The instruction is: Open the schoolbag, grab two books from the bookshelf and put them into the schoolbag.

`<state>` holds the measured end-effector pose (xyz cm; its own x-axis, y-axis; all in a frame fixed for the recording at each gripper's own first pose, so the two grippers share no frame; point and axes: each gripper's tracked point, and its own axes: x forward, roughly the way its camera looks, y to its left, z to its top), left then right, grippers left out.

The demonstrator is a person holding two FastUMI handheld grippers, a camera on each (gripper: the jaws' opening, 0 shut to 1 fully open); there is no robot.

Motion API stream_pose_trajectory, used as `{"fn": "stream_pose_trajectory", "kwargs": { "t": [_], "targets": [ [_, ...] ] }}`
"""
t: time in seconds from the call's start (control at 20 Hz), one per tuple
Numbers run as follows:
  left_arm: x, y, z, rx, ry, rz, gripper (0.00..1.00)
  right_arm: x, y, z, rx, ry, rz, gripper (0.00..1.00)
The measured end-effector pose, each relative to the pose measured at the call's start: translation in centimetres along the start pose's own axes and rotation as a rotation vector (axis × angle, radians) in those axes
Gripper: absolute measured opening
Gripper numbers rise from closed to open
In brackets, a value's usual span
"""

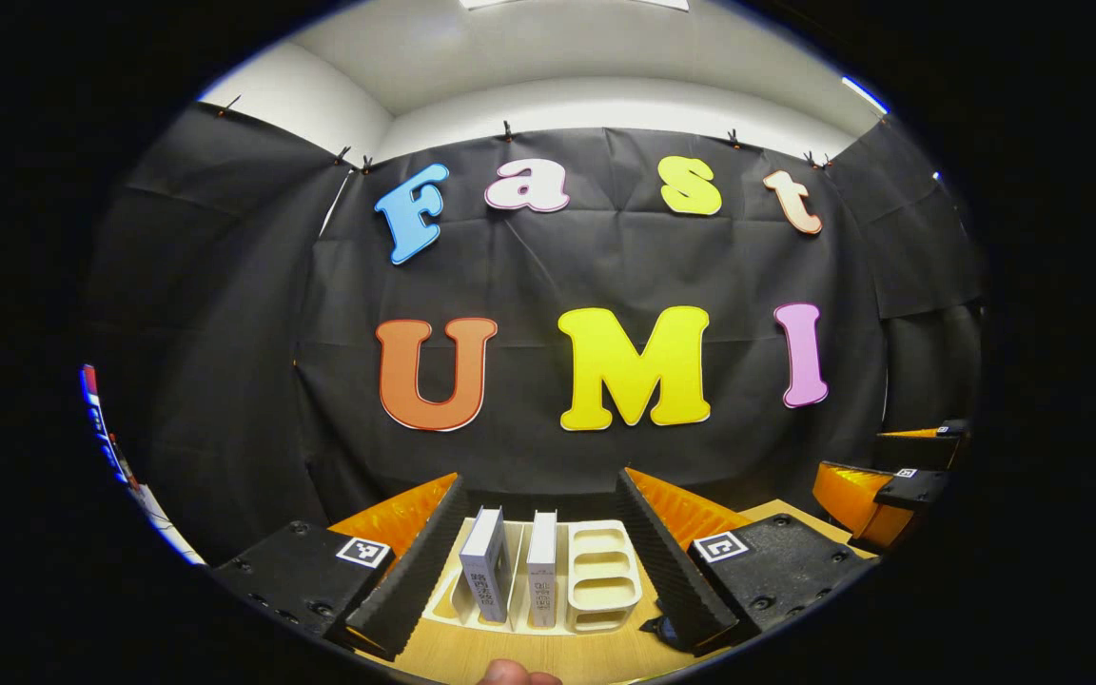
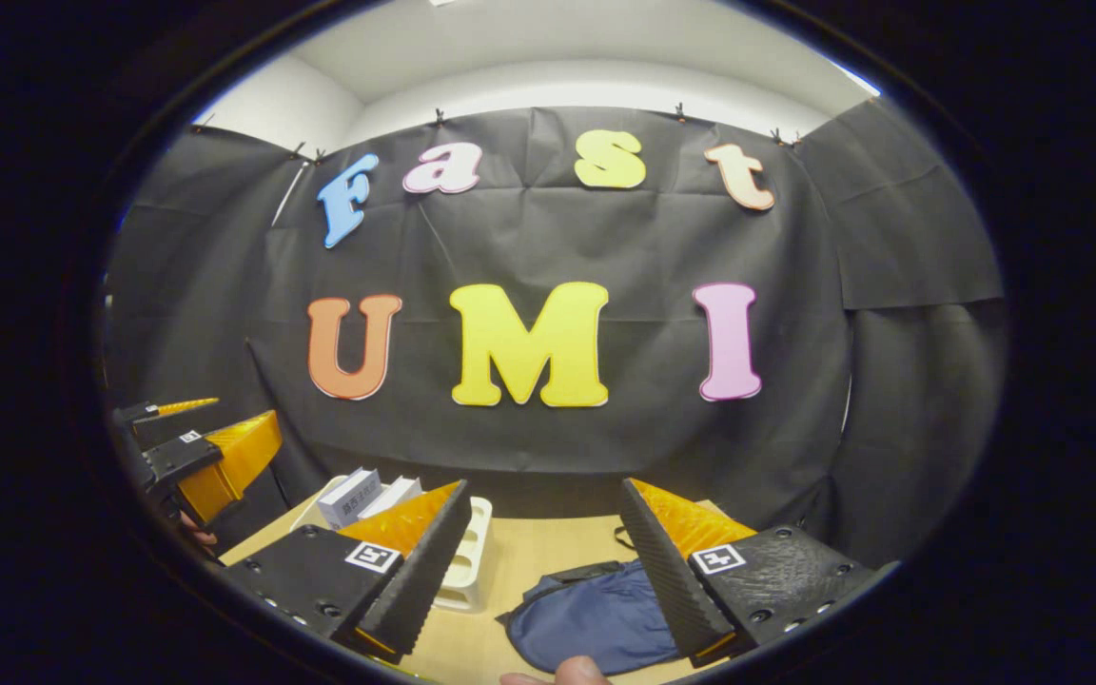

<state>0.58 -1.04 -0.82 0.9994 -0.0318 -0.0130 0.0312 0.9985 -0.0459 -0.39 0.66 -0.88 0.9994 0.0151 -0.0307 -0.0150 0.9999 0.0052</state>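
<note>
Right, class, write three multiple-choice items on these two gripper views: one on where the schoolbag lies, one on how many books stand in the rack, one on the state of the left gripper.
1. Where does the blue schoolbag lie?
A. on the wooden table, right of the white book rack
B. inside the rack
C. on the floor

2. How many books stand in the white book rack?
A. none
B. two
C. five

3. How is the left gripper?
A. shut on a book
B. shut on the bag
C. open, holding nothing

Key: 1 A, the right gripper view shows it flat on the table beside the rack. 2 B, two white books stand upright. 3 C, its fingers stand wide apart around the rack.
</note>
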Motion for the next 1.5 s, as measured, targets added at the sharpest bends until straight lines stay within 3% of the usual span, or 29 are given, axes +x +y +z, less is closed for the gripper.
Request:
{"fn": "stream_pose_trajectory", "kwargs": {
  "t": [0.35, 0.5, 0.9, 1.5],
  "targets": [
    [0.3, -0.3, 0.0, -0.01, 0.001, 0.005, 1.0, 0.4, -0.8, -1.4, 0.005, 0.052, -0.002, 0.95],
    [0.4, -0.5, 0.0, -0.011, -0.004, 0.005, 1.0, 1.1, -1.0, -3.3, -0.052, 0.111, -0.002, 0.95],
    [0.7, -1.5, -0.2, -0.015, -0.01, 0.011, 1.0, 1.4, -0.4, -12.3, -0.179, 0.395, 0.059, 0.98],
    [-0.7, 2.5, -1.1, 0.028, -0.003, 0.081, 0.99, 2.7, 0.6, -29.3, -0.287, 0.837, 0.092, 0.96]
  ]
}}
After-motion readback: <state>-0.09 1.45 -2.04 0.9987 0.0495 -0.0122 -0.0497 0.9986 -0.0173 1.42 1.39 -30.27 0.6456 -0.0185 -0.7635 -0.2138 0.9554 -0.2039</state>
